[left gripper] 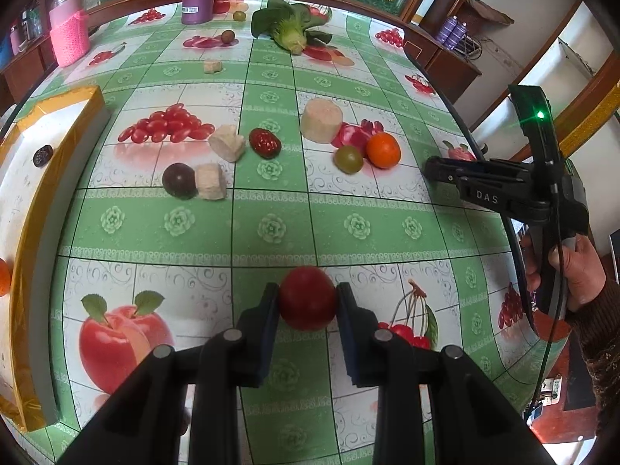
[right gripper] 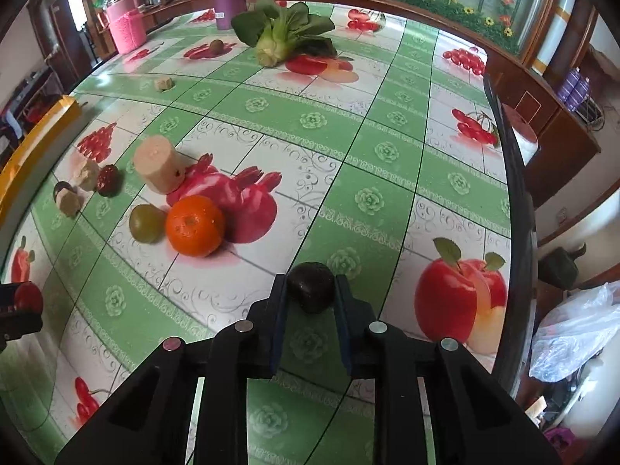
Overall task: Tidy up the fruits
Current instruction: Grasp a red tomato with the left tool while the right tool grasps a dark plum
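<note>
Now each hand-held gripper pinches across its fruit's middle: left (left gripper: 308, 297) a smooth red fruit (left gripper: 308, 297), right (right gripper: 310, 288) a soft-looking dark fruit (right gripper: 310, 286)

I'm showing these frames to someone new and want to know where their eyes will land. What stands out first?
Each gripper is shut on a small fruit at the bottom centre of its own view: the left gripper on a red fruit, the right gripper on a dark fruit. Next comes the orange beside a green fruit on the loud fruit-print tablecloth, with a leafy green at the far edge.
</note>
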{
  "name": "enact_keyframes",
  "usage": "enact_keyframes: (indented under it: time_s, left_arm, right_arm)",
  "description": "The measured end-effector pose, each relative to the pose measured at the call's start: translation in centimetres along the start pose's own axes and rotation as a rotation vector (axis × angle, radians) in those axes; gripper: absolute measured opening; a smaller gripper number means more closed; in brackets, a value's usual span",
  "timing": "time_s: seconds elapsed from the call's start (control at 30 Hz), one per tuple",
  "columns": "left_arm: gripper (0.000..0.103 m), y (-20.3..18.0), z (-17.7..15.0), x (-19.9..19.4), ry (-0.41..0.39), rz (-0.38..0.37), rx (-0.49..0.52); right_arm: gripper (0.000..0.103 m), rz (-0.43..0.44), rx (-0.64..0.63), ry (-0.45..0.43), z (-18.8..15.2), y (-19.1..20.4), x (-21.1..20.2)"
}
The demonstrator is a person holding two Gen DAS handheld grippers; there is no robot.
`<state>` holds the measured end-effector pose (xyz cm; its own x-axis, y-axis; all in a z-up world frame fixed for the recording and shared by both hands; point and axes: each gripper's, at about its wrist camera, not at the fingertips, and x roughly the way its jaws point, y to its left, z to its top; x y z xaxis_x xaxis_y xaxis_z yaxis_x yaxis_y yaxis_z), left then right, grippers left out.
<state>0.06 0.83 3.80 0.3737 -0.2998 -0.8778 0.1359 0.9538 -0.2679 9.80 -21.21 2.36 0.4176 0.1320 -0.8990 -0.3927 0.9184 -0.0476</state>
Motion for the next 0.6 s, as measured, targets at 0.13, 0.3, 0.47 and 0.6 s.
enact_keyframes:
  time_s: [0.13,0.3,0.47,0.6]
  left_arm:
    - [0.032,0.5,-0.1,-1.0,-0.017,-0.024,-0.011]
    - [0.032,1.1,-0.5,-2.9,-0.049,-0.051,-0.016]
    - [0.032,2.2,-1.0,-4.7,-0.079,-0.058,-0.019]
    - [0.032,3.6,-1.6,-6.1,-0.106,-0.054,-0.035]
  right_arm:
    - [0.022,-0.029,-0.067,-0.03,-0.6,1.4,-3.0]
    - [0.022,-0.013,-0.098,-0.087,-1.0,3.4,-7.3]
    - [0.022,0.032,-0.13,-0.122,-1.1,6.7,-9.7]
    - [0.022,0.064,-0.171,-0.134,-0.6,9.8,-9.9]
